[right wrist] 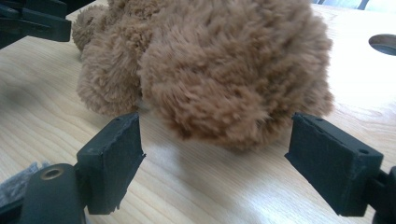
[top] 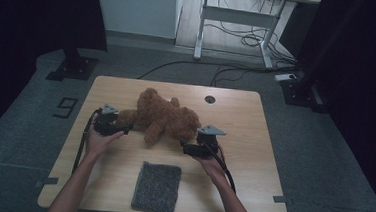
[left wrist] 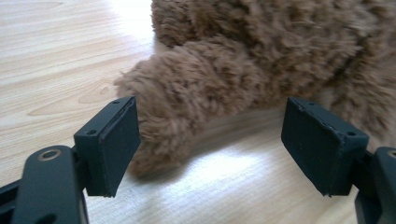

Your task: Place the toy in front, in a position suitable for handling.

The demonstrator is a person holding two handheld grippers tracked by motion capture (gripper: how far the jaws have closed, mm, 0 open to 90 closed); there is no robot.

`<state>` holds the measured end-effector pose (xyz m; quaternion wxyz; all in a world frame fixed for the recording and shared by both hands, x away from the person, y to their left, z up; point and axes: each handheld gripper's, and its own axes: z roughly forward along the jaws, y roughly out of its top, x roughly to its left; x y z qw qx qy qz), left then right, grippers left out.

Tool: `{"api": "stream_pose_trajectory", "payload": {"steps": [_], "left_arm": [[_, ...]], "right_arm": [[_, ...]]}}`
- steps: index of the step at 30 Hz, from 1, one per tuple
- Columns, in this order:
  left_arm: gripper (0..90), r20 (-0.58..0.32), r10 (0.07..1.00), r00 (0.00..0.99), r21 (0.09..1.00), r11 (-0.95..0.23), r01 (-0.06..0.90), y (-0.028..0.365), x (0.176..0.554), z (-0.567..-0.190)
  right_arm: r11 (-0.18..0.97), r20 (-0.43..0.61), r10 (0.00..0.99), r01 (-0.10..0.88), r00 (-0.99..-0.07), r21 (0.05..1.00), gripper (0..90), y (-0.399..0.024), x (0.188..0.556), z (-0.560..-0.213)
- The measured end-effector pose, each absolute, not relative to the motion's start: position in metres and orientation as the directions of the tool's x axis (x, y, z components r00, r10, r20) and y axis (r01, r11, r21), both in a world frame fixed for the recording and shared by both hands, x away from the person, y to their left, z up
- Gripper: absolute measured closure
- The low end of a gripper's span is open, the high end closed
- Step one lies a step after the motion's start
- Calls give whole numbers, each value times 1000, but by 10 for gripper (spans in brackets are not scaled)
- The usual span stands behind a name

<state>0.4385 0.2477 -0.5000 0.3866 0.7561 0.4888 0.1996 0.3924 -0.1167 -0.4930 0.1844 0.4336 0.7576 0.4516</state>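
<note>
A brown plush teddy bear (top: 165,117) lies on its side in the middle of the wooden table (top: 243,140). At its left end my left gripper (top: 127,128) is open. In the left gripper view a furry limb (left wrist: 187,93) lies just ahead of the wide-apart jaws of the left gripper (left wrist: 212,135), close to the left pad (left wrist: 114,144), and neither pad presses on it. My right gripper (top: 185,147) is open at the bear's right end. In the right gripper view a round fluffy part (right wrist: 233,70) sits in front of the gap of the right gripper (right wrist: 215,140), untouched.
A grey fuzzy cloth (top: 156,186) lies flat near the table's front edge, between my forearms. A round cable hole (top: 210,99) is at the back of the table. Beyond the table are a white desk frame (top: 237,19) and floor cables.
</note>
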Motion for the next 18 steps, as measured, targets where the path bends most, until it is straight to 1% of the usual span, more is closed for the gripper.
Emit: {"api": "stream_pose_trajectory", "payload": {"steps": [3, 6, 7, 9, 11, 15, 16, 17, 18], "left_arm": [[178, -58, 900, 432, 756, -243, 608, 251, 449, -506], [179, -54, 902, 428, 756, -243, 608, 253, 453, -508], [178, -46, 902, 430, 760, -248, 601, 253, 458, -509], [186, -46, 902, 429, 764, -245, 597, 253, 460, -510], [170, -61, 899, 433, 738, -251, 626, 255, 468, -518], [168, -74, 903, 423, 727, -242, 643, 256, 474, -526], [172, -74, 903, 423, 727, -242, 643, 256, 474, -526], [183, -89, 898, 430, 724, -238, 647, 254, 476, -530], [204, -89, 898, 430, 724, -238, 647, 254, 476, -530]], "right_arm": [[210, 115, 823, 486, -557, 848, 211, -110, 397, -492], [217, 116, 821, 494, -558, 842, 225, -107, 399, -492], [229, 103, 822, 490, -560, 841, 257, -104, 401, -493], [230, 101, 821, 488, -562, 842, 272, -103, 401, -493], [237, 95, 820, 485, -565, 842, 304, -101, 404, -493], [236, 92, 826, 488, -556, 840, 369, -99, 408, -494], [236, 92, 826, 488, -556, 840, 369, -99, 408, -494], [238, 81, 829, 481, -553, 844, 439, -99, 409, -494], [238, 81, 829, 481, -553, 844, 439, -99, 409, -494]]}}
